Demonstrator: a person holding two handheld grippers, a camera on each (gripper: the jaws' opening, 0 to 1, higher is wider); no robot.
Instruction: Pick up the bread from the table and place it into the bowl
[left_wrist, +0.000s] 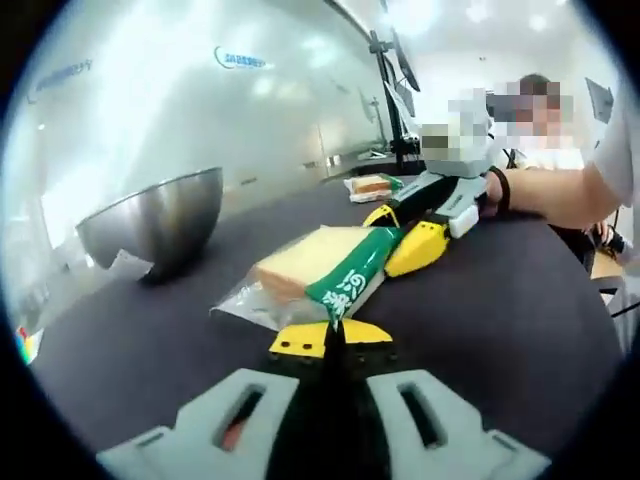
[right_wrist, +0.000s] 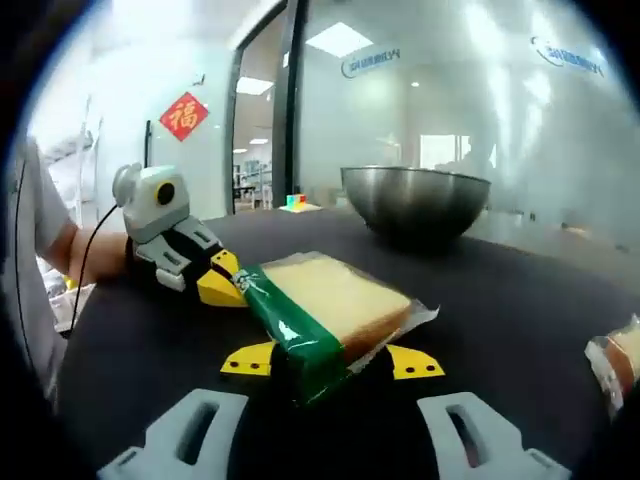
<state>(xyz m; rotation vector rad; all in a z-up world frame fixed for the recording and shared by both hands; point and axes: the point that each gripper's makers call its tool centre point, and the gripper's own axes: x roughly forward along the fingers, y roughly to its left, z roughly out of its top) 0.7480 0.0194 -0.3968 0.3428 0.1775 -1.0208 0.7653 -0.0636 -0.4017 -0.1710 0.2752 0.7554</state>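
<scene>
1. Centrally, a wrapped bread slice (left_wrist: 315, 268) (right_wrist: 335, 300), sealed in clear plastic with a green printed band, is seen lying on the dark table (left_wrist: 520, 320) (right_wrist: 520, 300), well apart from the bowl.
2. The left gripper (left_wrist: 330, 338) (right_wrist: 232, 283) is shown with its yellow-tipped jaws clenched on one edge of the wrapper.
3. The right gripper (right_wrist: 330, 365) (left_wrist: 405, 232) is placed at the opposite edge, beside the green band; its yellow tips are spread to either side of the packet, but whether the packet is gripped cannot be told.
4. A steel bowl (left_wrist: 160, 222) (right_wrist: 415, 202) is seen upright on the table beyond the bread.
5. A second wrapped bread packet (left_wrist: 372, 186) (right_wrist: 618, 362) is seen lying apart on the table.
6. A glass wall (left_wrist: 200, 100) (right_wrist: 450, 90) is visible behind the table.
</scene>
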